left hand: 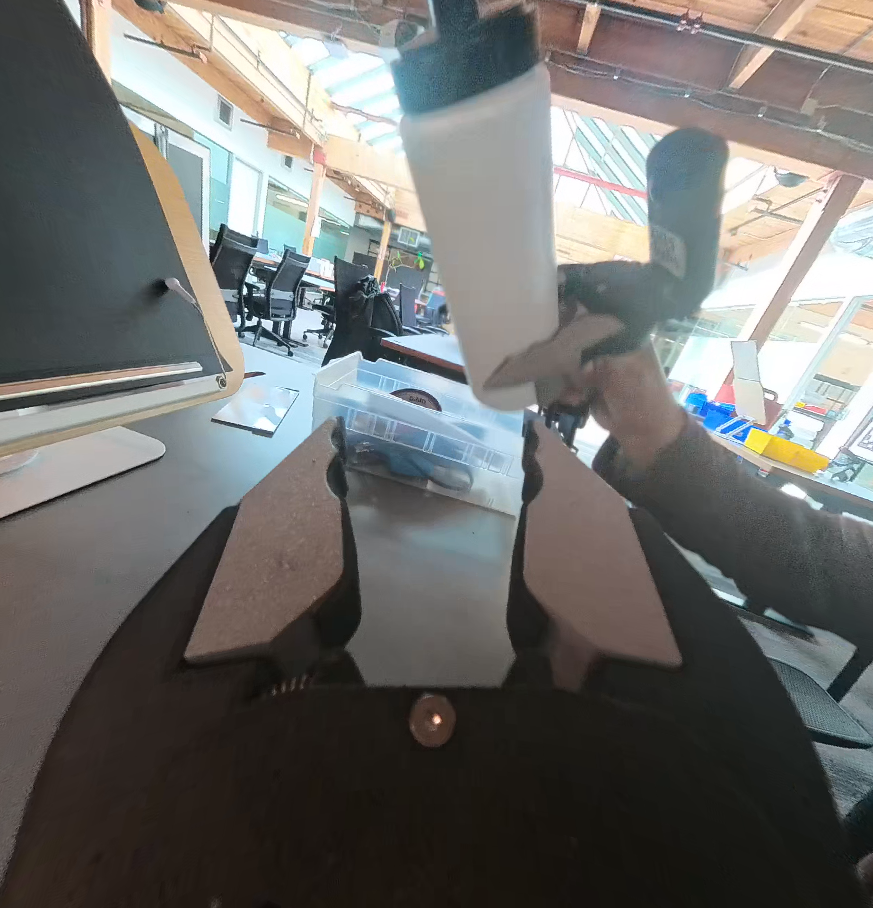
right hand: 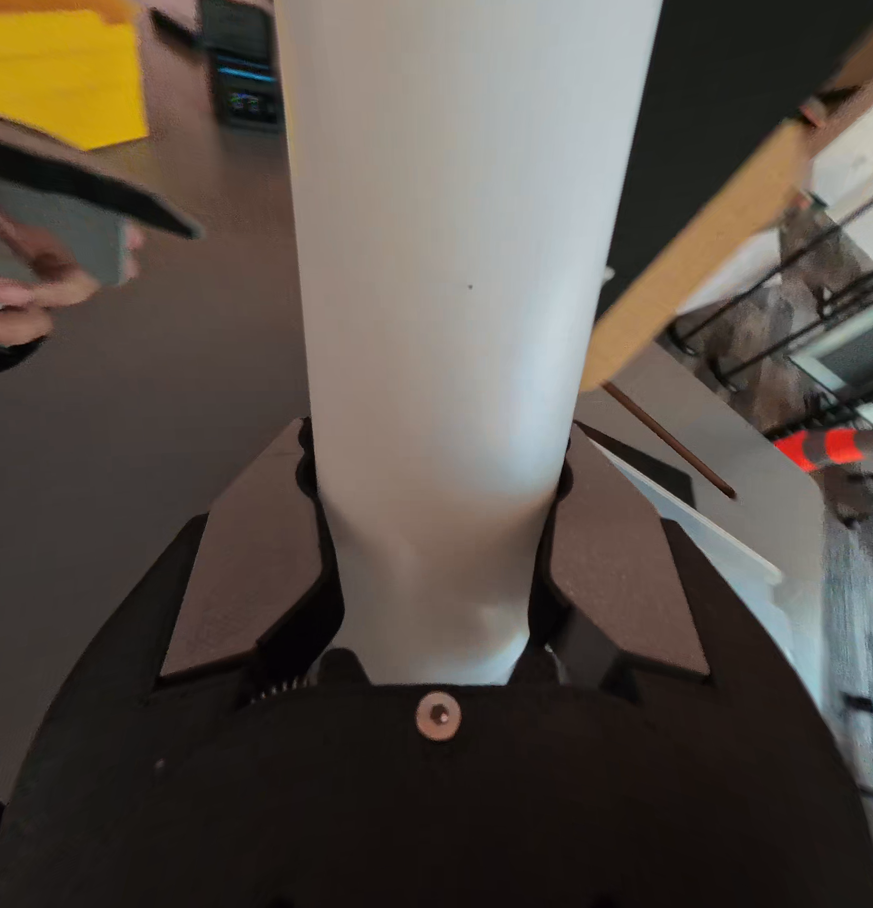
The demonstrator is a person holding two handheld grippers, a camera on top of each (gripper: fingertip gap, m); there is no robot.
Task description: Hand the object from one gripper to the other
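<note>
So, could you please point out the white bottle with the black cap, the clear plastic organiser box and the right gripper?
white bottle with the black cap [left hand: 479, 236]: left wrist view, mid-body.
clear plastic organiser box [left hand: 356, 388]: left wrist view, near rim.
right gripper [right hand: 437, 457]: right wrist view, between fingertips.
</note>
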